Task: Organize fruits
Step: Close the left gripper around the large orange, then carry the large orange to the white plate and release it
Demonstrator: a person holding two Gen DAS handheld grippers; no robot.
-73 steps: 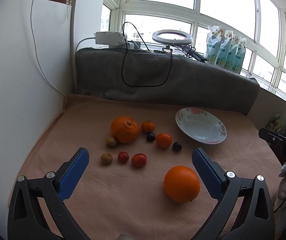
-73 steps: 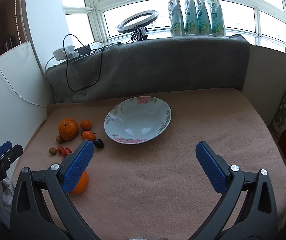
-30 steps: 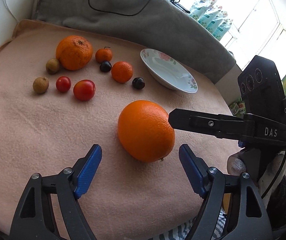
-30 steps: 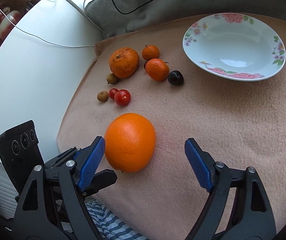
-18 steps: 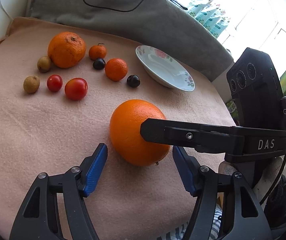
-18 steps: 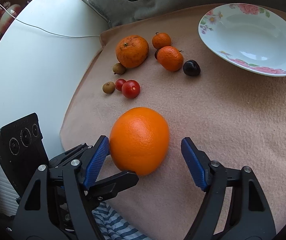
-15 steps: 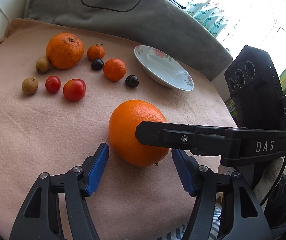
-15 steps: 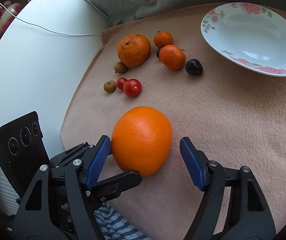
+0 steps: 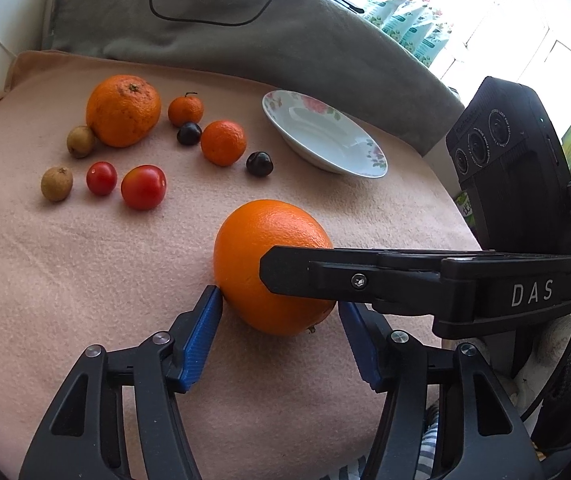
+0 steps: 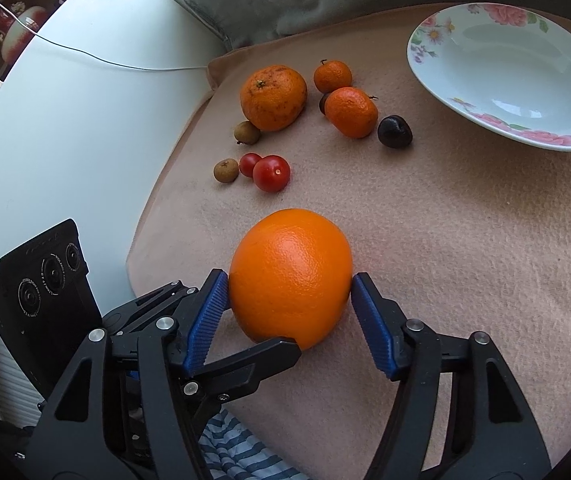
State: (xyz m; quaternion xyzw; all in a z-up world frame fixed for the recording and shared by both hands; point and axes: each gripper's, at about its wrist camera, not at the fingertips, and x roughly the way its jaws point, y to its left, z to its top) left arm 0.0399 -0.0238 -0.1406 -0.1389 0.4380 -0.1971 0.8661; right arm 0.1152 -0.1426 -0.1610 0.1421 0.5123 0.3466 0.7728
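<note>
A large orange (image 9: 261, 240) (image 10: 289, 272) lies on the pink blanket near its front edge. Both grippers are closed around it. My left gripper (image 9: 279, 312) has its blue pads touching the orange's near sides. My right gripper (image 10: 289, 292) has its blue pads pressed on the orange's left and right sides; its black finger (image 9: 365, 276) crosses the orange in the left wrist view. A white floral plate (image 9: 325, 140) (image 10: 505, 72) stands empty farther back on the right.
Loose fruit lies behind the orange: a big mandarin (image 9: 123, 110), two small mandarins (image 9: 223, 142), two red tomatoes (image 9: 143, 186), two dark plums (image 9: 259, 163) and two brown longans (image 9: 56, 183). A grey cushion (image 9: 245, 32) backs the blanket; a white wall (image 10: 65, 120) is on the left.
Both grippers have moved in from apart and closed their jaws onto the large orange, from wide open to pads touching it. The orange has stayed in place on the blanket.
</note>
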